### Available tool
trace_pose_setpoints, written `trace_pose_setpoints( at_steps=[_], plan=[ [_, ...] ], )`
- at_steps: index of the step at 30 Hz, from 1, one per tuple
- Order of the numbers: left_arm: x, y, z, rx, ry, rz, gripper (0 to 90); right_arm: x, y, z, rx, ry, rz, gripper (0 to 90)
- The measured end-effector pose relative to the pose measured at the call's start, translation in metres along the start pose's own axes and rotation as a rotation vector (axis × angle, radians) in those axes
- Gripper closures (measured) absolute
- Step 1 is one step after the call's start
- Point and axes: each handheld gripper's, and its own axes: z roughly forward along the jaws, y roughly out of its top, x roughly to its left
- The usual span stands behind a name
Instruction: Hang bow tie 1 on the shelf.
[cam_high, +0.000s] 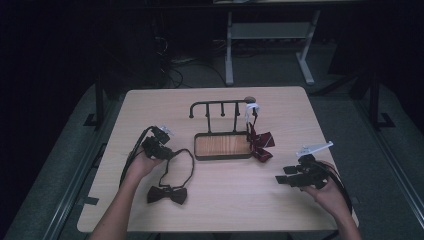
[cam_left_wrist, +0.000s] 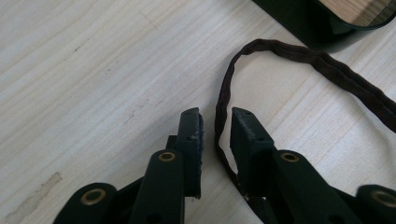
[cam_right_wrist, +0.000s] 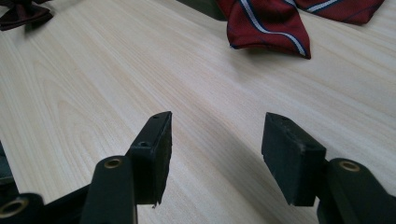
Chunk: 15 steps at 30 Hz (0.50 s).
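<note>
On the pale wooden desk, the left gripper has its jaws narrowed around the thin strap of the dark brown bow tie, not yet pinching, while the right gripper rests wide and empty.

Strap cut off at frame edge – bow partly cropped too.

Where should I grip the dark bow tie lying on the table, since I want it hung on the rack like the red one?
Grip the thin neck strap, not the bow. The strap lies flat in a loop, and the left gripper already straddles its near bend from above, the jaws narrowly apart. Coming from above at that bend probably leaves the loop free to go over a rack peg.
</note>
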Motion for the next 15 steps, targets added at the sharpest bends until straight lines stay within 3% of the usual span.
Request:
trace_pose_setpoints(
  at_steps=[15],
  plan=[
    [0.0015, -0.0006, 0.0031, 0.017, -0.008, 0.001, 81.6, 0.0007, 0.0002, 0.0005, 0.0, 0.001, -0.003, 42.8]
  ],
)
